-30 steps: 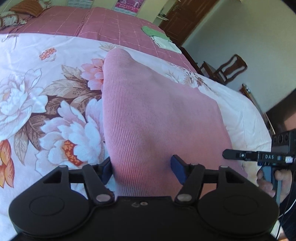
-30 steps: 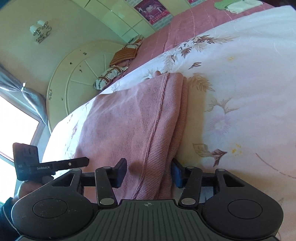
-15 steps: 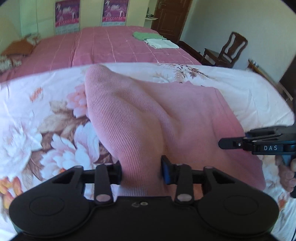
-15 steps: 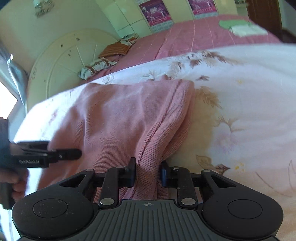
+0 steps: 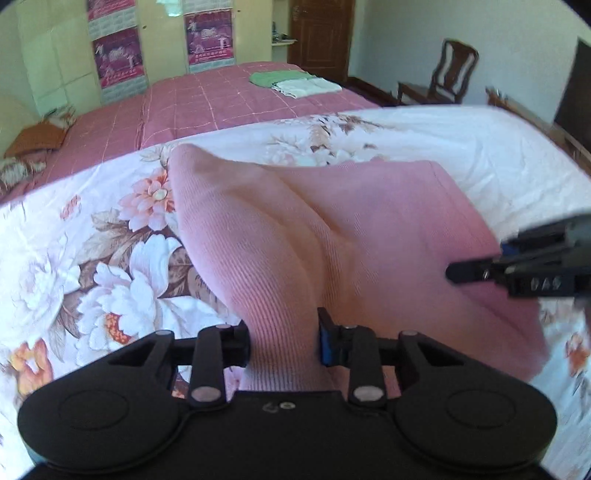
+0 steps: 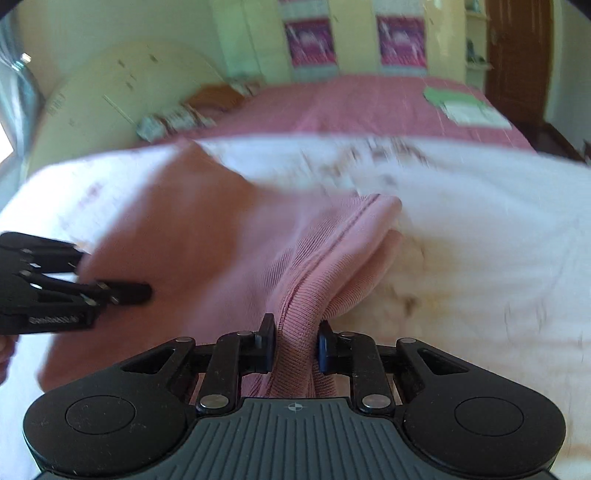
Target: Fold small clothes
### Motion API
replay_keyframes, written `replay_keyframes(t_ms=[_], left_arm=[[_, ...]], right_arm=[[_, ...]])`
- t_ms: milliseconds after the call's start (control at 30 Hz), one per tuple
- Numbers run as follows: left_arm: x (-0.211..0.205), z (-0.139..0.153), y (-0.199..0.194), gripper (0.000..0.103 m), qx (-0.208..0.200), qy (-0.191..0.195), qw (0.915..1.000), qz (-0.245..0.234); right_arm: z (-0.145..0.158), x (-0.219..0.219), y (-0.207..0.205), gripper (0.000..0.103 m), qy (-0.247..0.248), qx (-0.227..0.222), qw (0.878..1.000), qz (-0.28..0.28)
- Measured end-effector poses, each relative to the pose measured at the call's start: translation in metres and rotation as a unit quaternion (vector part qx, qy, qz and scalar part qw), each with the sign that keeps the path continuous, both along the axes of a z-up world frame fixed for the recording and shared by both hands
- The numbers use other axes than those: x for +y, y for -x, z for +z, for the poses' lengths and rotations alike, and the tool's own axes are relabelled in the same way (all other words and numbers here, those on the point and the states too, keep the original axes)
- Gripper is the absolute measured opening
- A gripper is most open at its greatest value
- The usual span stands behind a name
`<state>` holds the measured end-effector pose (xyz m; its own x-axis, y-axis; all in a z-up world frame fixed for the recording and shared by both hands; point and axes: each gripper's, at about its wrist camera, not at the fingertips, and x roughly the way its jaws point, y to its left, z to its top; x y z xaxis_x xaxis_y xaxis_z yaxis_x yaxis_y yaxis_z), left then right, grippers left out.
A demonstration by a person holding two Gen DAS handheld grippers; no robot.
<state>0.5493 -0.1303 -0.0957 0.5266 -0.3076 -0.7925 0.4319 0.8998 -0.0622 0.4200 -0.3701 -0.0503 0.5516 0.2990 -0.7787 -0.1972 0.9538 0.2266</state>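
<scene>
A pink ribbed knit garment lies on a white floral bedspread. My left gripper is shut on its near left edge, the cloth bunched between the pads and lifted. My right gripper is shut on the near right edge, where a seamed hem rises in a fold. The garment hangs between both grippers, its far edge still on the bed. The right gripper shows at the right of the left wrist view; the left gripper shows at the left of the right wrist view.
A pink checked blanket covers the far half of the bed. Folded green and white clothes lie on it. Pillows and a round headboard are at the left. A wooden chair and a door stand beyond.
Both grippers closed on the garment's near edge and lifted it. Both views tilted up and the right wrist view is blurred by motion.
</scene>
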Motion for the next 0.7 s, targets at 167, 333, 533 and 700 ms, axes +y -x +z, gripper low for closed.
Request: replay_keyframes(t_ms=[167, 333, 533, 700], left_arm=[[0.009, 0.016, 0.013, 0.028, -0.023, 0.004, 0.9995, -0.023], [0.032, 0.045, 0.027, 0.028, -0.047, 0.021, 0.9980, -0.038], [0.088, 0.077, 0.041, 0.028, -0.072, 0.023, 0.9963, -0.041], [0.148, 0.089, 0.052, 0.028, -0.079, 0.017, 0.9965, -0.024]], right_arm=[[0.005, 0.000, 0.006, 0.021, -0.021, -0.015, 0.999, -0.032], [0.049, 0.024, 0.025, 0.020, -0.009, -0.064, 0.997, -0.038], [0.086, 0.081, 0.041, 0.020, 0.016, -0.095, 0.995, -0.021], [0.100, 0.143, 0.042, 0.020, 0.013, -0.109, 0.994, -0.009]])
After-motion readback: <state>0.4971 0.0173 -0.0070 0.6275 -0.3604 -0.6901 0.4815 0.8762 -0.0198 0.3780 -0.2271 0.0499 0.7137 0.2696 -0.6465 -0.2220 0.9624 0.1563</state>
